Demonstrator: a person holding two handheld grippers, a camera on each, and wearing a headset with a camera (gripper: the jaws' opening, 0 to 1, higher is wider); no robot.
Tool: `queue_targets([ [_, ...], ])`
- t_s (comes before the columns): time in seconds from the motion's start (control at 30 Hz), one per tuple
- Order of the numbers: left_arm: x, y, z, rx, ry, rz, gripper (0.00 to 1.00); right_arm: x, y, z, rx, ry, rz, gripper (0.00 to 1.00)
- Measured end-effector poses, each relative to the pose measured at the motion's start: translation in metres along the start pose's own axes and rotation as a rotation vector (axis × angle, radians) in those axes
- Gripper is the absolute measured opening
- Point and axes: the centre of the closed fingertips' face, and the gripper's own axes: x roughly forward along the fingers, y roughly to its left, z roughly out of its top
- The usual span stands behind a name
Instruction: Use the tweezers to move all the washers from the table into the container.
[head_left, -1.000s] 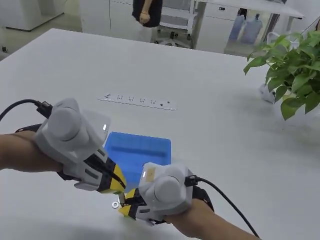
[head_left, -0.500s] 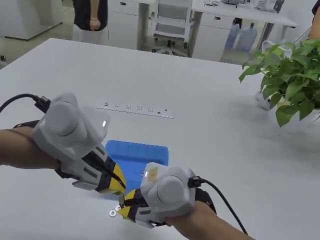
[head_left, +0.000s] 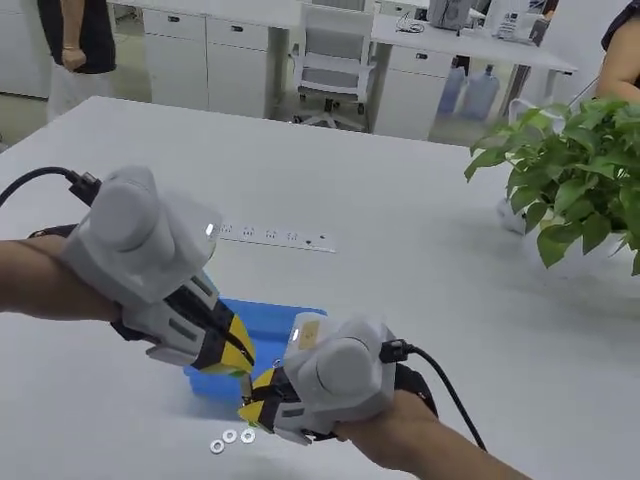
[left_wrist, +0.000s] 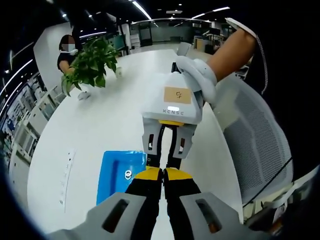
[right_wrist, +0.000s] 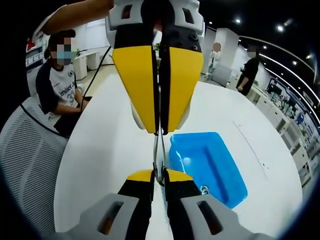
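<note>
My left gripper (head_left: 243, 368) and right gripper (head_left: 250, 395) meet jaw to jaw at the front edge of the blue container (head_left: 285, 318). In the right gripper view, thin metal tweezers (right_wrist: 159, 152) run from my right gripper (right_wrist: 160, 177) up into the yellow jaws of the left gripper (right_wrist: 160, 131); both are shut on the tweezers. Three small washers (head_left: 231, 438) lie on the white table just in front of the jaws. In the left gripper view, one washer (left_wrist: 128, 174) lies inside the container (left_wrist: 112, 175), to the left of my left gripper (left_wrist: 162, 173).
A power strip (head_left: 270, 237) lies on the table behind the container. A potted plant (head_left: 575, 185) stands at the right. Beyond the far table edge are a chair (head_left: 330, 60), cabinets and a standing person (head_left: 72, 45).
The head camera has tilted, so the scene sits differently in view and three washers now show below the jaws. The two grippers stay together at the container's front edge.
</note>
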Motion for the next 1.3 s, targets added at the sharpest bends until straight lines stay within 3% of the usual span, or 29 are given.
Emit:
queue_targets([
  [0.27, -0.003, 0.017, 0.007, 0.022, 0.0, 0.013, 0.05, -0.006, -0.019, 0.004, -0.005, -0.015, -0.029, 0.1],
  [0.63, 0.005, 0.039, 0.008, 0.034, 0.004, 0.011, 0.05, -0.004, -0.044, -0.003, 0.018, -0.024, -0.051, 0.1],
  [1.3, 0.027, 0.067, -0.015, -0.005, 0.028, 0.005, 0.05, 0.022, -0.067, -0.026, 0.069, -0.004, -0.049, 0.1],
])
